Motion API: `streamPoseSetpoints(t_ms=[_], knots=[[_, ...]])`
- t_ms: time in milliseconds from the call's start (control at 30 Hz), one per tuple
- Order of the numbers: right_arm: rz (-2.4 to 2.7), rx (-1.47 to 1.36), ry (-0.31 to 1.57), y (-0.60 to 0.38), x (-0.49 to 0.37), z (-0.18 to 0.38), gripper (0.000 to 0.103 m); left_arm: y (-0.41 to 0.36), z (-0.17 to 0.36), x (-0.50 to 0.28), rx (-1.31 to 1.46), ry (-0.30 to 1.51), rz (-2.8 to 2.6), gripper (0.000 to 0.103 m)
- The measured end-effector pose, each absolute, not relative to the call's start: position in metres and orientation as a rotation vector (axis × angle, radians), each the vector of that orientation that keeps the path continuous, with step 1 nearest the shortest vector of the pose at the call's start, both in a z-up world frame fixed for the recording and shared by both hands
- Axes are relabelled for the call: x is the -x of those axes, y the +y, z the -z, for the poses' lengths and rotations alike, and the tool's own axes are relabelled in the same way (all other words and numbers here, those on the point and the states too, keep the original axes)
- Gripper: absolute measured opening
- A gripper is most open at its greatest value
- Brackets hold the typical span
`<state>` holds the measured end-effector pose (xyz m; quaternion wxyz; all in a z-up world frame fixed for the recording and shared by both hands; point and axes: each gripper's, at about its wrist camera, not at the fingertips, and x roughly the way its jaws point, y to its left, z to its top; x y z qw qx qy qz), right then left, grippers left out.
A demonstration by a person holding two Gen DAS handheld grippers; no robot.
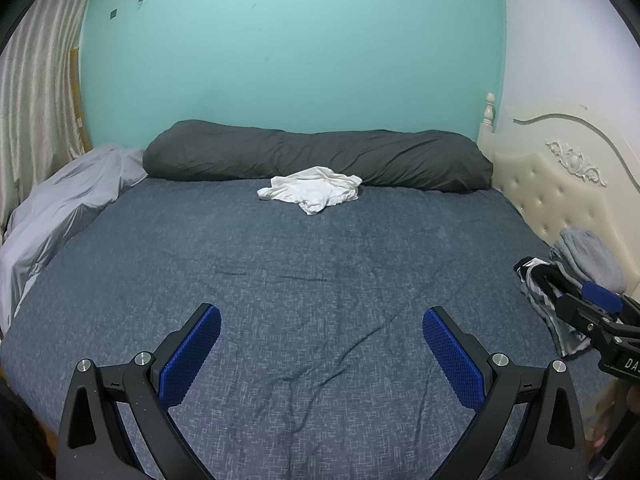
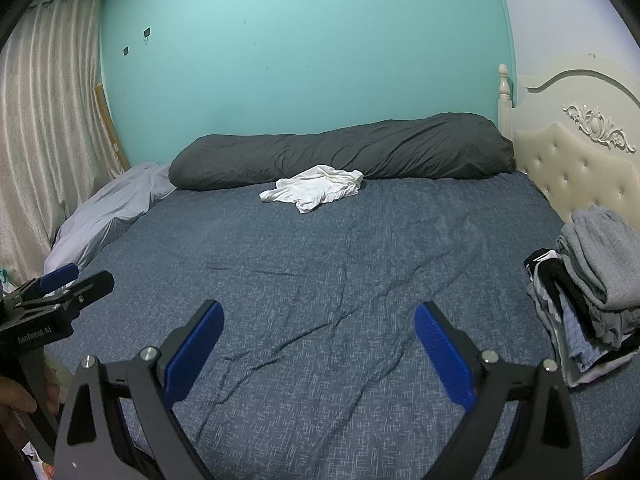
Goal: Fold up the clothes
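Currently: left gripper (image 1: 322, 320) and right gripper (image 2: 319, 316) spread wide, empty, aimed toward crumpled white garment (image 1: 310, 189) at 12 o'clock, presumably for pickup.

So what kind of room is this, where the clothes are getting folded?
Most likely a bedroom in a home. A wide bed with a dark blue cover fills the view, a cream tufted headboard stands at its right end, and a long dark grey pillow lies along the far wall.

Crumpled white cloth garment (image 1: 310, 189) on matt woven bedsheet (image 1: 280, 280)
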<state>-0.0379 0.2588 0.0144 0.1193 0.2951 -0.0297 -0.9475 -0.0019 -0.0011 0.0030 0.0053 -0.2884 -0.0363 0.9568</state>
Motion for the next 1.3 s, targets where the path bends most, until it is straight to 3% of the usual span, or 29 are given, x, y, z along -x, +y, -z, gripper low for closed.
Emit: streamPoseSetpoints(t_ms=[1300], knots=[[2.769, -0.867, -0.107, 0.264, 0.035, -0.014, 0.097, 0.001, -0.002, 0.005, 0.912, -0.107, -2.989, 0.103]])
